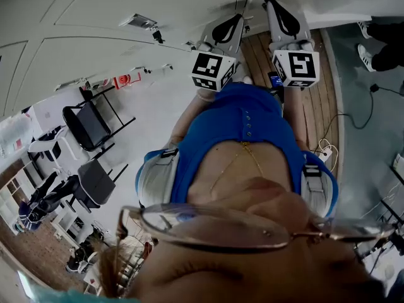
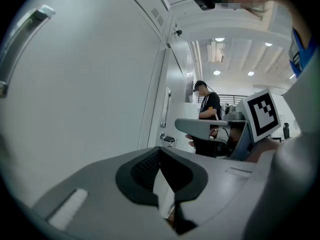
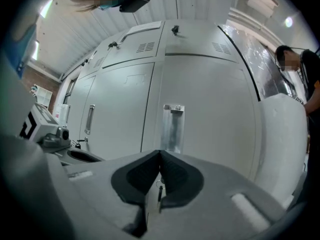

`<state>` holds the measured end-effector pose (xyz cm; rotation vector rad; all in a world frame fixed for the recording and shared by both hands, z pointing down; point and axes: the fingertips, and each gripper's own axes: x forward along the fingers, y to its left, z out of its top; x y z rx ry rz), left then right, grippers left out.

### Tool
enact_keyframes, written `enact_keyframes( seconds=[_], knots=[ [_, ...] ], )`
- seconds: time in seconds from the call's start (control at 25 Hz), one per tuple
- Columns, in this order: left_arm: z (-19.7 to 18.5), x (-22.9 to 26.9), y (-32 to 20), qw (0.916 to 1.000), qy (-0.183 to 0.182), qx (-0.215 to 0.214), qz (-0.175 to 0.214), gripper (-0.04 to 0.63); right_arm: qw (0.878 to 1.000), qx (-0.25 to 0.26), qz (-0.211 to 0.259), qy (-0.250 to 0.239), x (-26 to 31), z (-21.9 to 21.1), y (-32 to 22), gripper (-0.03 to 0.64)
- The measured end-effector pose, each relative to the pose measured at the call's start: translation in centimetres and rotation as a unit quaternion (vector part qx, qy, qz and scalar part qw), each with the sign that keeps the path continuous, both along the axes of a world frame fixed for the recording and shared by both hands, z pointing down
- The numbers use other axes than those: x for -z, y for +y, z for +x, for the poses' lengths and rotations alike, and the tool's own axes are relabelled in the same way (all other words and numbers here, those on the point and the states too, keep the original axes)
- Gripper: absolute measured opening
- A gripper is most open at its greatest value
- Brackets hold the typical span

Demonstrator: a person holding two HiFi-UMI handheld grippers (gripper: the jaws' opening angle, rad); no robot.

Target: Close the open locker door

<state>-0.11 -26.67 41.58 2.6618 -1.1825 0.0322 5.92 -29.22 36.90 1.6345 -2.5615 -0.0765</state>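
A wall of pale grey lockers fills the right gripper view. The locker door [image 3: 200,114] straight ahead has a recessed metal handle [image 3: 173,126] just beyond my right gripper [image 3: 160,156], whose jaws are shut with nothing between them. A pale rounded panel [image 3: 282,144] stands at the right edge; I cannot tell whether it is a door. My left gripper [image 2: 160,154] is also shut and empty, beside a broad pale locker door [image 2: 90,94] with a bar handle [image 2: 20,44] at the upper left. In the head view both grippers, left [image 1: 228,29] and right [image 1: 285,19], are held out side by side.
A person in black [image 2: 207,109] stands farther along the locker row. Black chairs [image 1: 95,125] and a white table [image 1: 50,112] are behind at the left. Cables [image 1: 353,115] and a power strip [image 1: 323,153] lie on the floor at the right.
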Motion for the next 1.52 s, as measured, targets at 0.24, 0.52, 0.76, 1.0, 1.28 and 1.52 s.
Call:
enact_keyframes(
  seconds=[0.24, 0.52, 0.76, 1.0, 1.28, 1.52],
  knots=[
    [0.4, 0.2, 1.0, 0.9999, -0.005, 0.015, 0.002, -0.002, 0.999, 0.033, -0.009, -0.007, -1.1, -0.9, 2.2, 0.002],
    [0.8, 0.4, 2.2, 0.9994, -0.011, 0.032, 0.004, -0.002, 0.998, 0.048, -0.031, -0.007, -2.9, -0.5, 4.2, 0.002],
    [0.8, 0.1, 3.1, 0.9988, -0.016, 0.047, 0.002, -0.002, 0.997, 0.069, -0.044, -0.005, -4.1, -0.9, 5.4, 0.002],
    [0.8, 0.1, 3.8, 0.9981, -0.020, 0.058, 0.005, -0.002, 0.995, 0.089, -0.044, -0.003, -4.1, -1.2, 6.4, 0.002],
    [1.4, -0.1, 4.5, 0.9978, -0.023, 0.061, 0.002, -0.002, 0.993, 0.108, -0.050, -0.001, -4.4, -1.3, 7.2, 0.002],
    [1.6, -0.2, 4.7, 0.9974, -0.026, 0.067, 0.002, -0.002, 0.991, 0.123, -0.059, 0.001, -4.7, -1.4, 7.7, 0.002]
  ],
)
